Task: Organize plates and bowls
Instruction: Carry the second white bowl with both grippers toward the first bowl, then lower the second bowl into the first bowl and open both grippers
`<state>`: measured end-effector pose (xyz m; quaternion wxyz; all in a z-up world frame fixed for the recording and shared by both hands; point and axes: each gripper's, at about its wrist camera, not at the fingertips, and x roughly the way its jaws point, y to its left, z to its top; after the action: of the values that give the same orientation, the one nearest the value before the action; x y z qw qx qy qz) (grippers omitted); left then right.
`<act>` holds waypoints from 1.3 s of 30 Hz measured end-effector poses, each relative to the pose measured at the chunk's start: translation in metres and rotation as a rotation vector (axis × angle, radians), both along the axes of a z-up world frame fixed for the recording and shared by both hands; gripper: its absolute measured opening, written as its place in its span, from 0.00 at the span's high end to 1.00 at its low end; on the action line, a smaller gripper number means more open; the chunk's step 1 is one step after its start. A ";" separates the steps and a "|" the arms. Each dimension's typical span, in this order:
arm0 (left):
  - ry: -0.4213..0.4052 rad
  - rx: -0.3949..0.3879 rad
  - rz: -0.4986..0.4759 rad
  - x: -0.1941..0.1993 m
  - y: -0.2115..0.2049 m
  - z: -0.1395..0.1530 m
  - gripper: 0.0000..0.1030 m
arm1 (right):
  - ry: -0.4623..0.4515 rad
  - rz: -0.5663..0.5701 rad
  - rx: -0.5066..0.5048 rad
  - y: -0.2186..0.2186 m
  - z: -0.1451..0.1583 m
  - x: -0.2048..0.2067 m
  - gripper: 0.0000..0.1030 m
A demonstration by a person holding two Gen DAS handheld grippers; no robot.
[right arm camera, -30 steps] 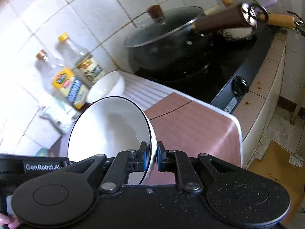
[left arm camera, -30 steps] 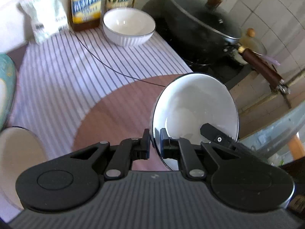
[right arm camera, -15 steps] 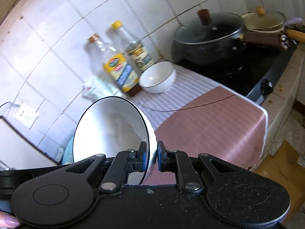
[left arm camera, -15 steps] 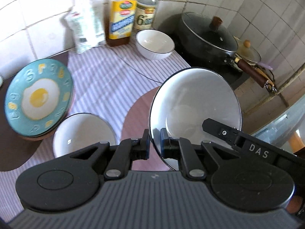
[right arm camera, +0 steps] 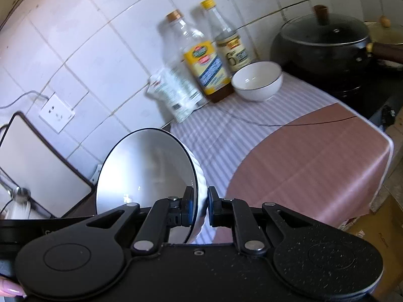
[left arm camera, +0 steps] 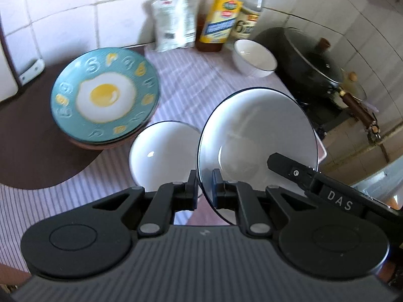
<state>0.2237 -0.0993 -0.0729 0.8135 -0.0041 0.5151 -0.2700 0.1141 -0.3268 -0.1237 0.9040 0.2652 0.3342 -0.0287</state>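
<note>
Left wrist view shows your left claw [left arm camera: 204,186] pinching the near rim of a white bowl [left arm camera: 257,136], which hangs tilted in the air above the striped worktop [left arm camera: 191,88]; the right claw [left arm camera: 302,173] reaches in from the right and grips the same bowl on its far side. Right wrist view confirms it: the right claw [right arm camera: 201,210] is pressed together on the rim of the bowl [right arm camera: 146,173], with the ribbed outer wall between the pads. So you are in the carrying step, both claws sharing one bowl. Just below it on the worktop sits a second bowl [left arm camera: 161,151], empty and upright, touching or nearly touching the egg plate [left arm camera: 104,94] stacked at its left. A third bowl [left arm camera: 254,58] stands well apart by the bottles [left arm camera: 221,17]. The likely next move is nesting the carried bowl into the second one: level it first, centre it over that bowl, lower both claws together, and let go only once it seats.
</note>
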 end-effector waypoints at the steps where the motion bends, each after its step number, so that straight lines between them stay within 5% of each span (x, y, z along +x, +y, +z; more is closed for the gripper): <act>1: -0.003 0.004 0.003 0.001 0.004 -0.002 0.91 | 0.004 0.015 -0.008 0.004 -0.002 0.003 0.86; 18: 0.103 0.051 0.040 0.033 0.025 -0.049 0.88 | 0.018 0.150 -0.207 0.044 -0.041 0.052 0.86; 39: 0.182 0.124 0.054 0.051 0.010 -0.061 0.85 | -0.039 0.255 -0.395 0.052 -0.060 0.065 0.84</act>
<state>0.2746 -0.0888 -0.1342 0.7691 0.0078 0.6022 -0.2142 0.1793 -0.2751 -0.1838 0.9410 0.0395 0.3351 0.0259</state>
